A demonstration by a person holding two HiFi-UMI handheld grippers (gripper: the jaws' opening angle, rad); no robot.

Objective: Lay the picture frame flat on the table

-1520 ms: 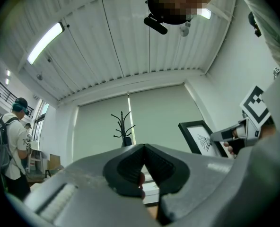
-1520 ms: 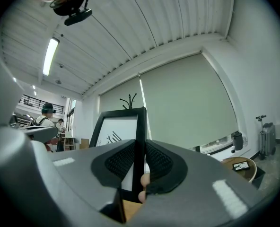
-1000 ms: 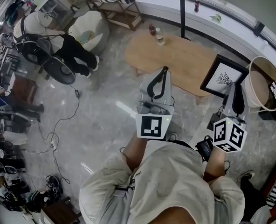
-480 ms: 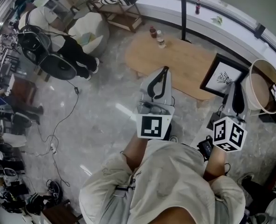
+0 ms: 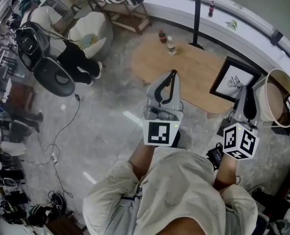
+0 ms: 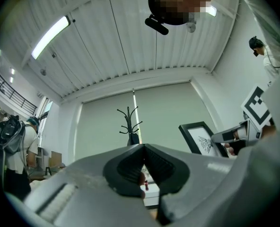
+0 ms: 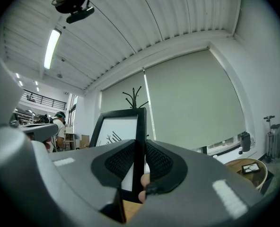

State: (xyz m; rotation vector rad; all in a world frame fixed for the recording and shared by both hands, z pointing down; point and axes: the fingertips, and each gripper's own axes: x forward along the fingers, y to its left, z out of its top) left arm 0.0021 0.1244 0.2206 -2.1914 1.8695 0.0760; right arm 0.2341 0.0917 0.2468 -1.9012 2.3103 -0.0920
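The picture frame [image 5: 234, 80] is black with a white print. It hangs upright over the right end of the wooden table [image 5: 194, 67]. My right gripper [image 5: 246, 89] is shut on its right edge. In the right gripper view the frame's black edge [image 7: 140, 122] runs up between the two pads, with my right gripper [image 7: 140, 148] clamped on it. My left gripper [image 5: 172, 74] points at the table's near side with its tips together and nothing in them. In the left gripper view, my left gripper [image 6: 143, 148] sits low in the middle and the picture frame [image 6: 199, 137] stands off to the right.
Two bottles [image 5: 170, 44] stand at the table's far edge by a black coat-stand pole [image 5: 197, 13]. A round basket [image 5: 278, 94] stands right of the frame. A white armchair [image 5: 91, 31], a person [image 5: 52, 23] and floor cables [image 5: 61, 131] lie to the left.
The table and bottles have shifted slightly down and right in the head view as both grippers and the frame moved closer. The person at the left has moved.
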